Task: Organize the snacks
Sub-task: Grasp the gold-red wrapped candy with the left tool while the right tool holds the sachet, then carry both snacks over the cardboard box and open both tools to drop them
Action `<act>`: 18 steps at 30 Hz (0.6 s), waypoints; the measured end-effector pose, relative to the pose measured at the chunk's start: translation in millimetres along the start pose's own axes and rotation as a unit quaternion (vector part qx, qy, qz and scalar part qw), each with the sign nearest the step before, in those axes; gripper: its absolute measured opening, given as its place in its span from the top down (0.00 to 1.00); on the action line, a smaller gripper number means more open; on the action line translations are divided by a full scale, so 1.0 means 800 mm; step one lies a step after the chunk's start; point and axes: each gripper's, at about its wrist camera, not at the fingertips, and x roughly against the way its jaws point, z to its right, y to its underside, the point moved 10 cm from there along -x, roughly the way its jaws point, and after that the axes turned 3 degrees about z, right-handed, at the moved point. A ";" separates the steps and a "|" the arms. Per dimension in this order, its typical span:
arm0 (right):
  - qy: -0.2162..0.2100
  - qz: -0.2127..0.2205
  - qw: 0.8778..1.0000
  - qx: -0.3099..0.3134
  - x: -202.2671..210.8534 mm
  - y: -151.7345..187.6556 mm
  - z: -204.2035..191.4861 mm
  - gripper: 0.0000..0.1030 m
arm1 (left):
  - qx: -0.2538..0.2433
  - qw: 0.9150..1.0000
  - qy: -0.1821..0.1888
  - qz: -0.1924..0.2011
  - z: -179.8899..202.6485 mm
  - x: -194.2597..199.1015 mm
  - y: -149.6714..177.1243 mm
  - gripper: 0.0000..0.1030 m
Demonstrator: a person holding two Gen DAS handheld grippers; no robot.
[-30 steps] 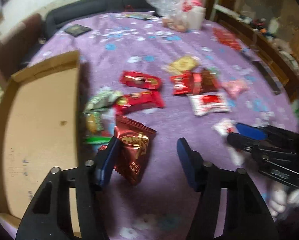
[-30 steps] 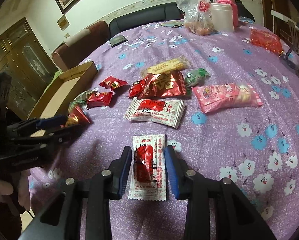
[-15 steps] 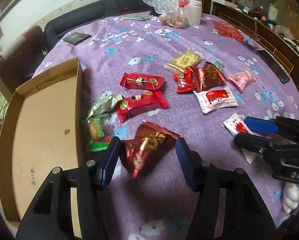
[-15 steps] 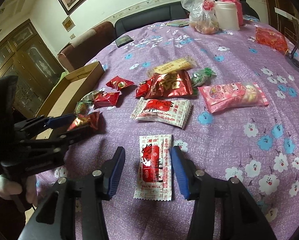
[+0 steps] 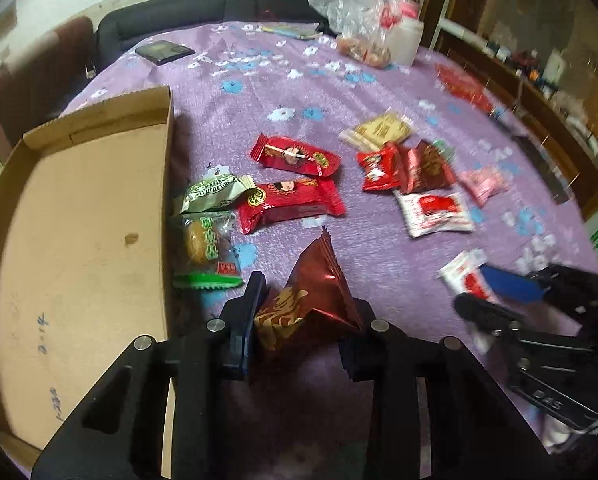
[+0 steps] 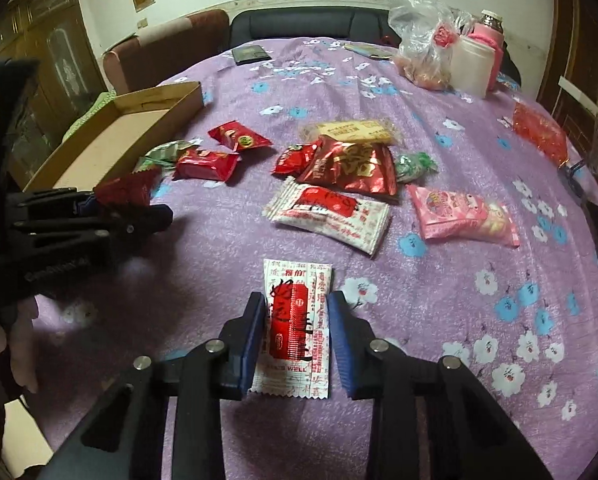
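Observation:
My left gripper (image 5: 307, 312) is shut on a dark red foil snack bag (image 5: 307, 300), which sticks up between the jaws just right of the open cardboard box (image 5: 79, 216); the bag also shows in the right wrist view (image 6: 127, 190). My right gripper (image 6: 297, 328) straddles a white-and-red sachet (image 6: 299, 320) lying flat on the purple flowered tablecloth (image 6: 439, 320). Its jaws stand at the sachet's two long edges; I cannot tell if they press it. Several more snack packets lie scattered mid-table.
Red packets (image 5: 295, 156) and green packets (image 5: 213, 194) lie beside the box wall. A white-red pack (image 6: 331, 212), a pink pack (image 6: 463, 216) and a red foil bag (image 6: 351, 168) lie ahead. A plastic bag (image 6: 423, 44) and white jar (image 6: 475, 66) stand at the far edge.
My left gripper closed on the dark red foil bag, which was loose between open jaws before. My right gripper narrowed around the white-and-red sachet.

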 end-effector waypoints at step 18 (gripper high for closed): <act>-0.130 0.030 0.991 -0.009 0.071 -0.116 -0.082 0.69 | 0.076 0.992 0.092 0.040 -0.106 0.122 -0.072 0.69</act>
